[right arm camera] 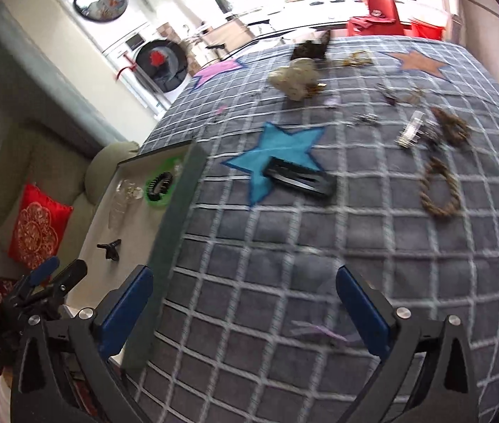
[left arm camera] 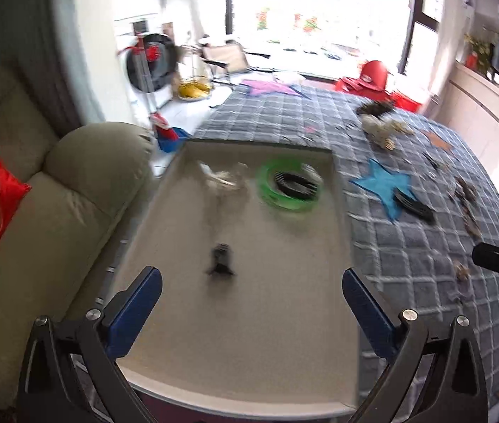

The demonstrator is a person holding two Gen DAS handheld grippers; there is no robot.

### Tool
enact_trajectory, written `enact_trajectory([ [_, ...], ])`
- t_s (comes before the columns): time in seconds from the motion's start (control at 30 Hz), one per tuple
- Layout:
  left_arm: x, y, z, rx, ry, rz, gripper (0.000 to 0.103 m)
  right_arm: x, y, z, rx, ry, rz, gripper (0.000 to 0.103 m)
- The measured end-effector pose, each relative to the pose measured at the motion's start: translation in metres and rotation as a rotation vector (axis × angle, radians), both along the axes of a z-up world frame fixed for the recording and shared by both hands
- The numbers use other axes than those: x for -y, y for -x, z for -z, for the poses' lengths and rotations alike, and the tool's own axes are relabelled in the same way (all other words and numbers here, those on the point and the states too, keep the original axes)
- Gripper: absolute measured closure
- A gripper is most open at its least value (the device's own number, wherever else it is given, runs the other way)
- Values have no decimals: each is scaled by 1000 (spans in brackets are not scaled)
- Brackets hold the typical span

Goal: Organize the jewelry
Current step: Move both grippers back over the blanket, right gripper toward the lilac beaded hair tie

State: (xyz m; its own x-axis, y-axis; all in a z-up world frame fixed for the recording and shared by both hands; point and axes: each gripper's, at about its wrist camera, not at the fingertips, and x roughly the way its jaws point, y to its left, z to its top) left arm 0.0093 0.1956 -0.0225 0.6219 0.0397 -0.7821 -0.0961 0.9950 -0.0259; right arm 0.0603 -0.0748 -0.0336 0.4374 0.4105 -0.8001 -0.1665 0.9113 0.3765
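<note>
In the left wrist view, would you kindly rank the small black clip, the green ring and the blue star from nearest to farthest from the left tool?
1. Small black clip, on the tray, just ahead of the left tool.
2. Green ring, at the tray's far right.
3. Blue star, off the tray, on the blanket to the right.

Left claw [left arm camera: 251, 282]: two black angular arms with triangular cut-outs, each carrying a flat blue pad [left arm camera: 136, 313] and round silver screws [left arm camera: 93, 314] at the pivots. Right claw [right arm camera: 244, 282]: identical build, black frame, blue pads, silver screws.
</note>
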Motion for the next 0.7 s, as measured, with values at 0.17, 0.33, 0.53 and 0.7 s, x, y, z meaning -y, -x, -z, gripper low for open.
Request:
enact_trajectory([
  [0.17, 44, 5, -5, -1, 3, 117, 0, 35, 15, 8, -31, 35, 43, 0],
  [0.33, 82, 3, -8, -11, 23, 187, 0, 59, 30, 14, -34, 94, 72, 0],
  [0.53, 103, -18, -1, -62, 104, 173, 0, 62, 41, 19, -7, 162, 51, 0],
  [0.7, 109, -45, 7, -109, 213, 113, 0, 51, 43, 22, 40, 221, 21, 0],
])
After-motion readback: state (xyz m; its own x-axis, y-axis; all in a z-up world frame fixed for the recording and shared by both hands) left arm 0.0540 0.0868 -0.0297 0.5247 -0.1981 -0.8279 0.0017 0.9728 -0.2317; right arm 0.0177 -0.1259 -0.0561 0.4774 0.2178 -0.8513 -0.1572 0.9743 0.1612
